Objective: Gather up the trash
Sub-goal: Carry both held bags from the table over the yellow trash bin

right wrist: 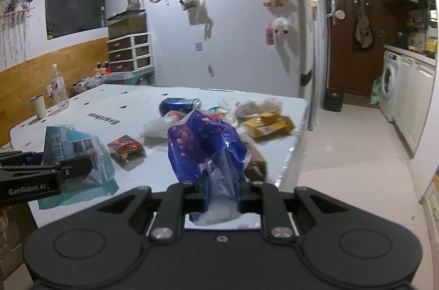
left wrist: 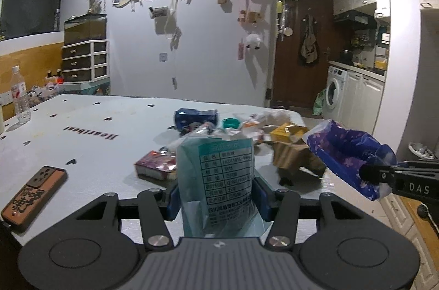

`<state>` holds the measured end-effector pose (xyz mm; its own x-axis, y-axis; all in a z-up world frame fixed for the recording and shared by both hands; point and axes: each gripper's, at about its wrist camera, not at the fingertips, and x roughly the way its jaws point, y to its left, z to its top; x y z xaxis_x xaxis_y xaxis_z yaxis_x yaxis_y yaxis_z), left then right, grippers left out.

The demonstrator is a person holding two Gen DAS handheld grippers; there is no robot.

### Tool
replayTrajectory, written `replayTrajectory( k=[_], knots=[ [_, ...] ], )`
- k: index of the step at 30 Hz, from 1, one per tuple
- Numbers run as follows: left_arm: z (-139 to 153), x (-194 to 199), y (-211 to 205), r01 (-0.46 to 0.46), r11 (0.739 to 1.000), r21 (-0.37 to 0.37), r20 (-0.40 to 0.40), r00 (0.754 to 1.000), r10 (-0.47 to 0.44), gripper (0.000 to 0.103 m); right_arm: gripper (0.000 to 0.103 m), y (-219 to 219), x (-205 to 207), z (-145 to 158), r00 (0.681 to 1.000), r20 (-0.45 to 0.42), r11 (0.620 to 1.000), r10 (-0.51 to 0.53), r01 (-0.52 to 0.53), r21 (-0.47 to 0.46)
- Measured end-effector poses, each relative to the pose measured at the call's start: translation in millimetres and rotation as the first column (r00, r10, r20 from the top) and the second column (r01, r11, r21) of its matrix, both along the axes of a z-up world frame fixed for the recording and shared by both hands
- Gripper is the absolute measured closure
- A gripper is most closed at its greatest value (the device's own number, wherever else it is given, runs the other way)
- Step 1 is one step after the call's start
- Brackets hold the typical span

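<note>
1. Here, a teal pouch point(left wrist: 216, 180) of thin, glossy, part-clear film is clamped upright between the blue pads of the left gripper point(left wrist: 216, 196); the jaws are held about half apart by its width. A white label with a printed table of characters is seen on its face, and its top edge is torn and crumpled.
2. A blue-violet plastic bag point(right wrist: 203, 144), printed with pink blossoms, is pinched in the right gripper point(right wrist: 221, 196), whose jaws are fully closed on a clear, crinkled part of the film. The bag is bunched into a loose, puffed lump above the jaws.
3. Both pieces are held above the near edge of the white table point(left wrist: 82, 125), the pouch on the left and the bag on the right, well apart.
4. Further trash is left on the tabletop beyond them: a dented blue can point(right wrist: 179, 105) lying on its side, a flat red snack wrapper point(right wrist: 126, 147), a creased yellow packet point(right wrist: 267, 124) and crumpled white plastic point(right wrist: 258, 105).
5. A clear plastic bottle point(left wrist: 19, 95) is stood at the table's far left.
</note>
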<state>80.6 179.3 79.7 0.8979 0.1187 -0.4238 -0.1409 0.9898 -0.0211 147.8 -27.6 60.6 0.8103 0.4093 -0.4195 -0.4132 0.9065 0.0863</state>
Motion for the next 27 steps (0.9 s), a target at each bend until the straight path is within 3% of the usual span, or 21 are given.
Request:
replayTrajectory(
  k=[15,27],
  knots=[
    [-1.1,35.5,-113.5,0.166,0.986,0.003,-0.001,0.986,-0.166,0.050,0.085,-111.1,0.0,-4.7,0.984,-0.010,0.984,-0.178,0.178,-0.003],
    [-5.4,96.2,-209.8,0.309,0.951,-0.010,-0.038,0.950,-0.309,0.050,0.085,-198.3,25.1,-17.9,0.946,-0.040,0.947,-0.322,0.322,-0.016]
  ],
)
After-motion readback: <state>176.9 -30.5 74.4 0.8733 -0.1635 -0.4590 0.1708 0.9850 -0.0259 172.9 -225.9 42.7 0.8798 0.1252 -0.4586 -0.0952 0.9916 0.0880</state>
